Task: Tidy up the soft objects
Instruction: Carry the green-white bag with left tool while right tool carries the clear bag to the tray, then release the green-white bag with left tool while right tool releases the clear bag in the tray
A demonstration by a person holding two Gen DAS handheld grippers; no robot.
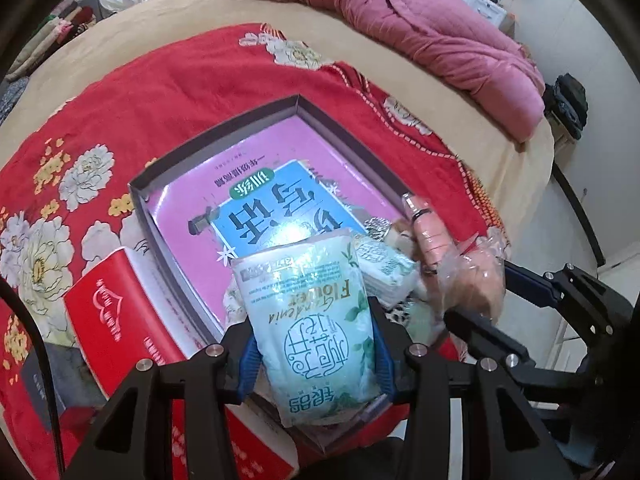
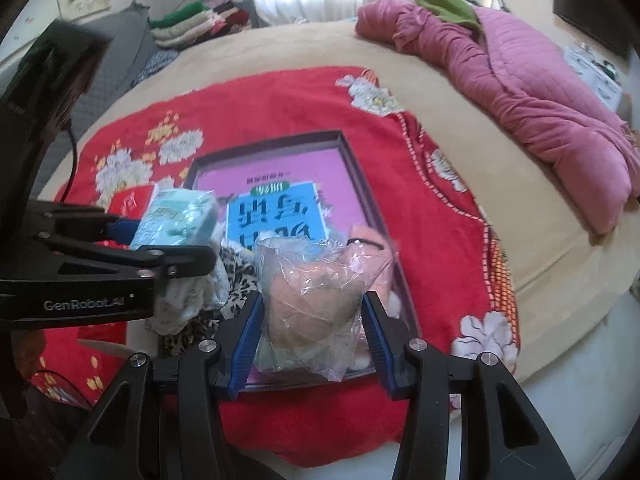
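Gripping pale green tissue pack (image 1: 316, 320); left gripper (image 1: 316, 344) clamped.

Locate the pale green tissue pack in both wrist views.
Left wrist: tissue pack at lower centre, clamped between the left gripper fingers.
Right wrist: tissue pack at mid-left, at the left gripper's tip.
Shared landmark: the blue book in the box.

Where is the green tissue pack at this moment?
The green tissue pack sits between the left gripper fingers, over the near end of the box, left of the plastic-wrapped toy.
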